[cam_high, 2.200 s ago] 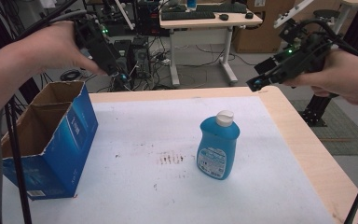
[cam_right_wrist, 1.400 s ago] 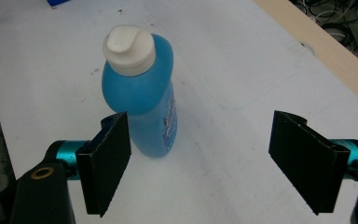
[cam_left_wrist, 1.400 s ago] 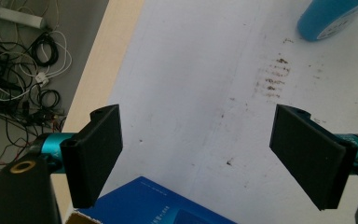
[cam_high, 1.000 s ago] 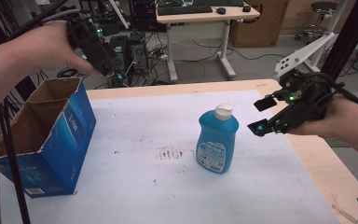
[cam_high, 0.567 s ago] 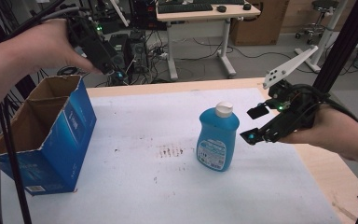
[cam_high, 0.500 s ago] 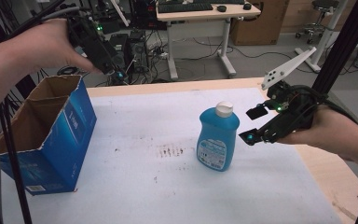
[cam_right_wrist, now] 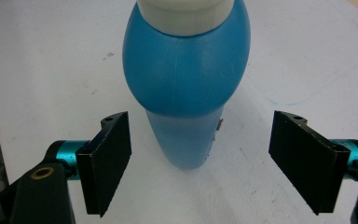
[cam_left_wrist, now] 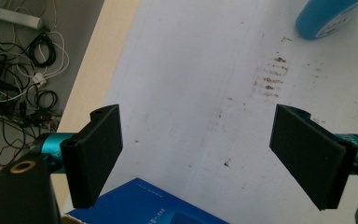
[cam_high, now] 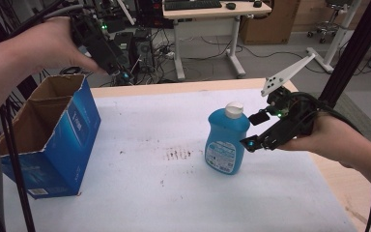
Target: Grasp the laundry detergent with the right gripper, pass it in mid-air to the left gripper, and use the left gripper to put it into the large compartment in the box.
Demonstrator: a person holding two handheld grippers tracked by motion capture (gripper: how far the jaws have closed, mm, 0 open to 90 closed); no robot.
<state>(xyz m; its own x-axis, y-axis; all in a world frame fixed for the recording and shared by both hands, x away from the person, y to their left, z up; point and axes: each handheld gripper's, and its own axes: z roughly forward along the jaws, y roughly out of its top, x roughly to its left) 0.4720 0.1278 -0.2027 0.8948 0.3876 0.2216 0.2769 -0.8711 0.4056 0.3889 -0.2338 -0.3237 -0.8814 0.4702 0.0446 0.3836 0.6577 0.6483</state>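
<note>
Blue plastic bottle with a white screw cap point(cam_high: 227, 140) stands upright near the middle of the white-covered table with a pale wooden edge point(cam_high: 140, 193), its printed label facing the person's side. Just to its right, in the high view, the right gripper point(cam_high: 254, 131) is held low in the person's right hand point(cam_high: 328, 137), its jaws spread wide and pointing at the bottle's side, close to it but not touching. In the right gripper view the bottle point(cam_right_wrist: 186, 88) sits straight ahead of the right gripper point(cam_right_wrist: 200, 163), centred in line with the gap between the two black pads, with bare table showing on both sides of it.

Well apart, at the table's far left corner, the left gripper point(cam_high: 118, 72) is held up in the person's left hand point(cam_high: 53, 43), above the far end of an open blue cardboard box with a brown inside point(cam_high: 43, 135). In its own view the left gripper point(cam_left_wrist: 198, 154) has its jaws wide apart with nothing between them, over the stained white cover; the box's blue edge point(cam_left_wrist: 158, 207) lies just below, and the bottle's base point(cam_left_wrist: 328, 18) shows at the upper right.
</note>
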